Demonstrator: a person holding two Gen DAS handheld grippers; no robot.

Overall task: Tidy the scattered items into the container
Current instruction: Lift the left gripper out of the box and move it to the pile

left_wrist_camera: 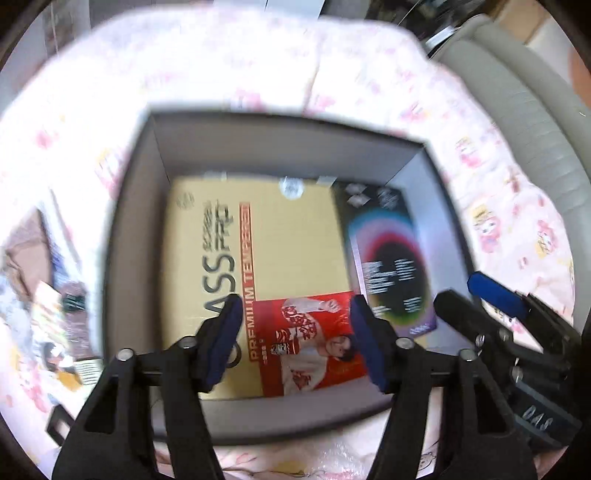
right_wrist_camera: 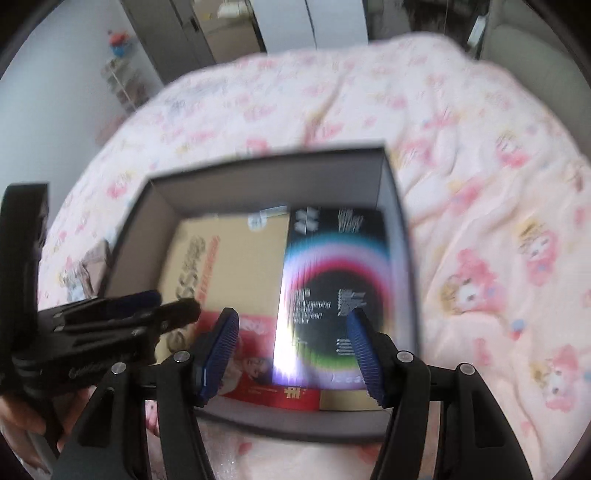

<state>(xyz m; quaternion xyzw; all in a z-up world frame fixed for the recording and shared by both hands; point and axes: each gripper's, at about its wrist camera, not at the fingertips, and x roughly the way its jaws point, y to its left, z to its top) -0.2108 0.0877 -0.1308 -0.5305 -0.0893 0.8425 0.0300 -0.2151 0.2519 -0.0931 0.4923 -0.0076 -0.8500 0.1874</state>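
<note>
A dark grey open box (left_wrist_camera: 125,236) (right_wrist_camera: 391,184) sits on a pink patterned bedspread. Inside lie a tan pack printed "PREMIUM TEMPERED" (left_wrist_camera: 291,240) (right_wrist_camera: 236,258), a red pack with a person on it (left_wrist_camera: 314,339) (right_wrist_camera: 255,369), and a black pack with a rainbow ring (left_wrist_camera: 391,258) (right_wrist_camera: 332,280). My left gripper (left_wrist_camera: 295,339) hovers open and empty over the box's near side. My right gripper (right_wrist_camera: 291,350) is open and empty over the black pack; it also shows at the right of the left wrist view (left_wrist_camera: 476,295).
More scattered items (left_wrist_camera: 55,317) lie on the bedspread left of the box, blurred. A grey padded headboard or cushion (left_wrist_camera: 517,122) curves at the upper right. The bedspread (right_wrist_camera: 480,221) spreads to the right of the box. Wardrobe doors (right_wrist_camera: 229,29) stand beyond the bed.
</note>
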